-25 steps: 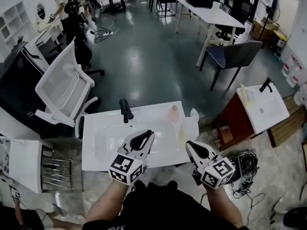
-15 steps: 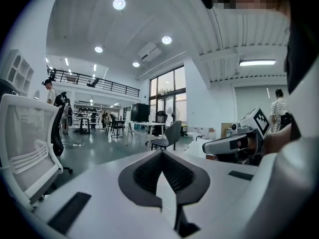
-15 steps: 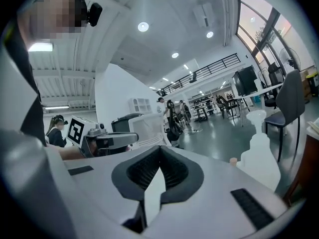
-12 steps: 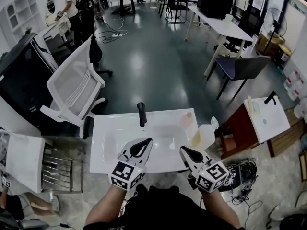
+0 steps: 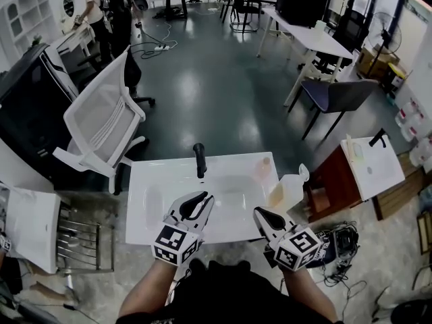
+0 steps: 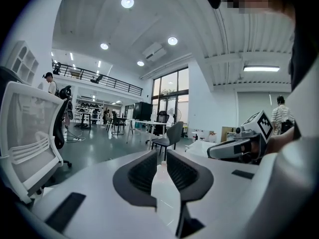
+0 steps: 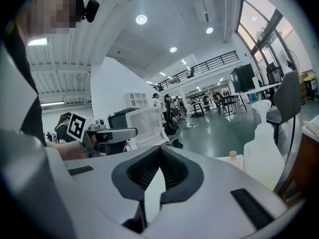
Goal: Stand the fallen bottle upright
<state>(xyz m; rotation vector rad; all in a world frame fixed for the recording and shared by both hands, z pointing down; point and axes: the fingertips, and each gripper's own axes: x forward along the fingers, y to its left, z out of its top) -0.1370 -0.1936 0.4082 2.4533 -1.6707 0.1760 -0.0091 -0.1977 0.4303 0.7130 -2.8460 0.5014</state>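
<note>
Open workshop, glossy dark floor, white sink (image 5: 155,181) close in front. Hard to settle from above whether the bottle (image 5: 287,191) is on the sink's right rim or just off it. Base hidden behind the gripper body in the right gripper view, yet plainly upright there, pump head on top. Forearms cut off at the head view's lower edge.

Left gripper (image 5: 204,196) low over the basin's near half, pointing toward the faucet (image 5: 199,160), jaws just opened to a narrow slit, nothing between. Right gripper (image 5: 257,210) alongside at the sink's front right, aimed slightly down, tips pressed together, empty, apart from the bottle.

Small bottle (image 5: 264,167) upright on the back right rim, near the bigger one. White mesh chair (image 5: 101,123) off the back left corner, wire rack (image 5: 81,245) to the left, second sink (image 5: 371,164) to the right.
</note>
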